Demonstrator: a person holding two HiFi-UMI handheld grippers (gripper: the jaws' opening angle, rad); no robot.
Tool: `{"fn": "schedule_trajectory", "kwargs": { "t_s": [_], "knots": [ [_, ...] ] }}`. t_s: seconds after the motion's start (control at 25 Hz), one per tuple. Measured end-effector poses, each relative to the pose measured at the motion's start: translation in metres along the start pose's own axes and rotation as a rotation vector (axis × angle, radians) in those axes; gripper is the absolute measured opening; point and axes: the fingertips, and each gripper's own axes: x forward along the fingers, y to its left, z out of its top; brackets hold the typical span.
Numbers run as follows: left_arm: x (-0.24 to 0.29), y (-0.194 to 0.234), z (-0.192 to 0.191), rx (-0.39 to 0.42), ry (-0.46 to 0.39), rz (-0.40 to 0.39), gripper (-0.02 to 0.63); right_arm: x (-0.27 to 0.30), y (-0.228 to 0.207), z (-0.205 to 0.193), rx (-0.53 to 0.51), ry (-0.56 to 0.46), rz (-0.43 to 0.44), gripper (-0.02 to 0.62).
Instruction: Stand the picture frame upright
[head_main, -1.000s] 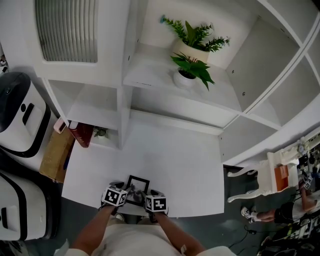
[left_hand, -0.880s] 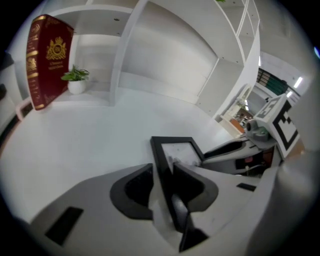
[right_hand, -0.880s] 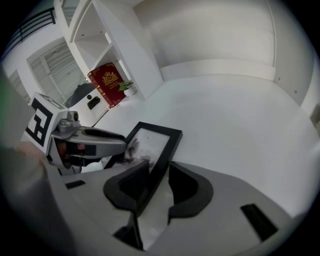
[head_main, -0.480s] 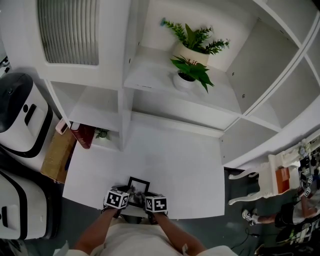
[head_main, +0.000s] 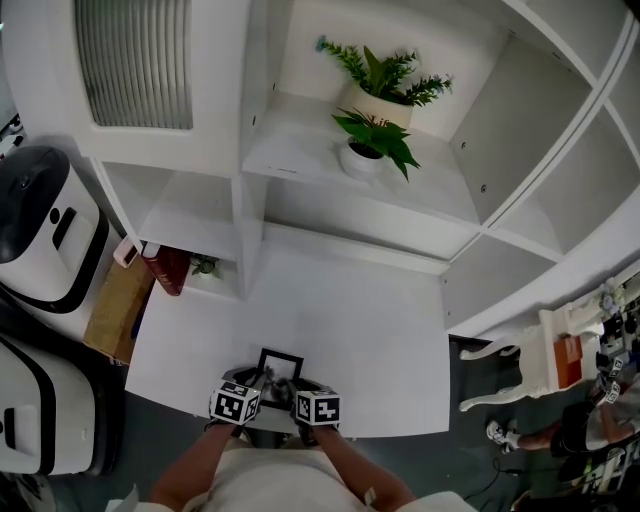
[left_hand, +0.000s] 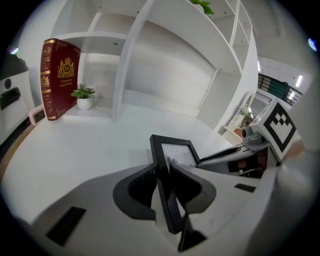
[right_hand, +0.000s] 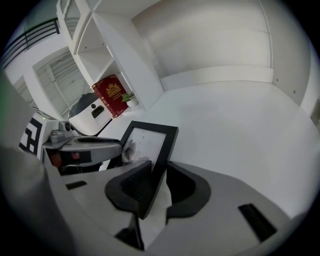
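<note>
Left gripper (left_hand: 162, 169) grips picture frame (left_hand: 178, 152); right gripper (right_hand: 157, 172) fingers (right_hand: 131, 186) closing on it, apparently touching.

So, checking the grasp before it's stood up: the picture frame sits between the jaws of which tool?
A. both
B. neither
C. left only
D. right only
A: the picture frame sits between the left tool's shut jaws and, at its other edge, the right tool's closing jaws.
</note>
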Motion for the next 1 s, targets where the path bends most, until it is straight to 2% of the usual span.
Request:
{"fn": "schedule_trajectory", "kwargs": {
  "t_s": [0.2,0.68,1.0],
  "knots": [
    [-0.019,-0.002,0.028,0.032,-0.1,0.033,0.091,-0.016,0.009,0.026,-0.046,-0.102,0.016,0.098],
    [-0.106,-0.022,0.147,0.136,-0.46,0.129,0.089,-0.106,0.061,0.139,-0.285,-0.449,0.069,0.097],
    [-0.158,-0.034,0.209,0.196,-0.63,0.194,0.089,-0.157,0.093,0.19,-0.394,-0.612,0.117,0.097]
  ]
}}
